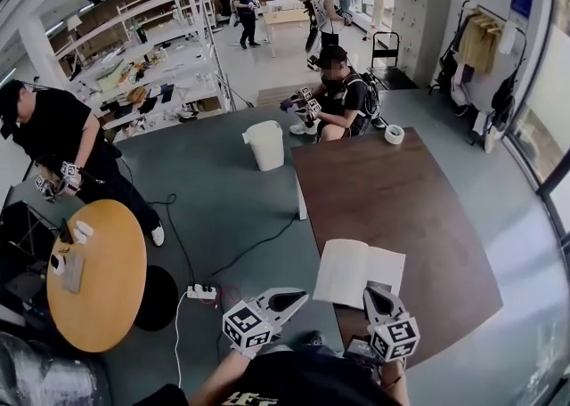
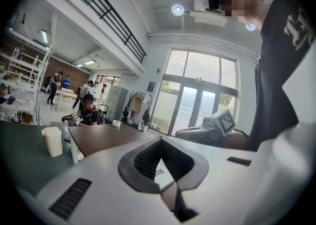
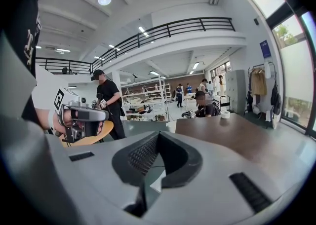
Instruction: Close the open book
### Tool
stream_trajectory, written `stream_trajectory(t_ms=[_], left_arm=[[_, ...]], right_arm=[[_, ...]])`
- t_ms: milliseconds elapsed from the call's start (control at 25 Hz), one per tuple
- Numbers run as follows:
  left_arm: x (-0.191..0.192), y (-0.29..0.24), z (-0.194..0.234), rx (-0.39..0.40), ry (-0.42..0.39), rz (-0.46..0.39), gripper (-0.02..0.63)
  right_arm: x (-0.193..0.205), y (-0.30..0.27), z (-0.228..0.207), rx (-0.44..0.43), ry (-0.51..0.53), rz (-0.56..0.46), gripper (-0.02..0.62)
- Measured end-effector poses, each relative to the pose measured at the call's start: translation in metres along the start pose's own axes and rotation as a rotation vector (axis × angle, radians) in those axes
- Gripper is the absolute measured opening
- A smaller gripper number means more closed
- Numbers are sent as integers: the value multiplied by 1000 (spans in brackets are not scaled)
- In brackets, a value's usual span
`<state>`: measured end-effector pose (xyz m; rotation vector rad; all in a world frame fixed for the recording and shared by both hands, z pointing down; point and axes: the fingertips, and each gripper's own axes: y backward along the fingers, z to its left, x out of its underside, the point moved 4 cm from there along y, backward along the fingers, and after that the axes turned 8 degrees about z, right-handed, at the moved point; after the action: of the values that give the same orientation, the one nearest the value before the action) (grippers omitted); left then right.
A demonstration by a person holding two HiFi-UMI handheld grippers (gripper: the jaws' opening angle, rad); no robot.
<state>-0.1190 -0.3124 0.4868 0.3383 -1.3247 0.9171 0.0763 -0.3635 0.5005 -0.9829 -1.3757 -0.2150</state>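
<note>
1 book [image 1: 354, 269], 1 tbl [image 1: 401, 190], L gripper [image 1: 298, 296], R gripper [image 1: 374, 292]

No legible text or labels

Desk: dark brown rectangular wooden desk [image 1: 401, 208], with a white roll of tape [image 1: 394, 134] at its far end.
Bin: white plastic bucket [image 1: 265, 144] on the grey floor, near the desk's far left corner.
Round table: orange wooden round table [image 1: 102, 280] at left, with small pale devices on it.
Power strip: white power strip [image 1: 201, 291] on the floor between table and desk.
People: seated person in black [image 1: 343, 97] at the desk's far end; standing person in black [image 1: 62, 137] by the round table.
Shelving: cluttered white metal racks [image 1: 151, 48] behind.
</note>
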Motion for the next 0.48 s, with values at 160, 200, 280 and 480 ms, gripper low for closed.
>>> stream_trajectory(t_ms=[160,200,280,480], left_arm=[[6,-14,-1,0,18,12,6],[8,-17,-2,-1,25,17,6],[8,-24,-4,-1,35,23,6],[6,-36,-5,7,55,15,6]], right_arm=[[8,1,-11,-7,-3,1,-12],[10,3,-13,-6,-9,-2,-12],[14,10,-20,-1,-23,-6,-12],[24,22,-33,16,-18,21,-12]])
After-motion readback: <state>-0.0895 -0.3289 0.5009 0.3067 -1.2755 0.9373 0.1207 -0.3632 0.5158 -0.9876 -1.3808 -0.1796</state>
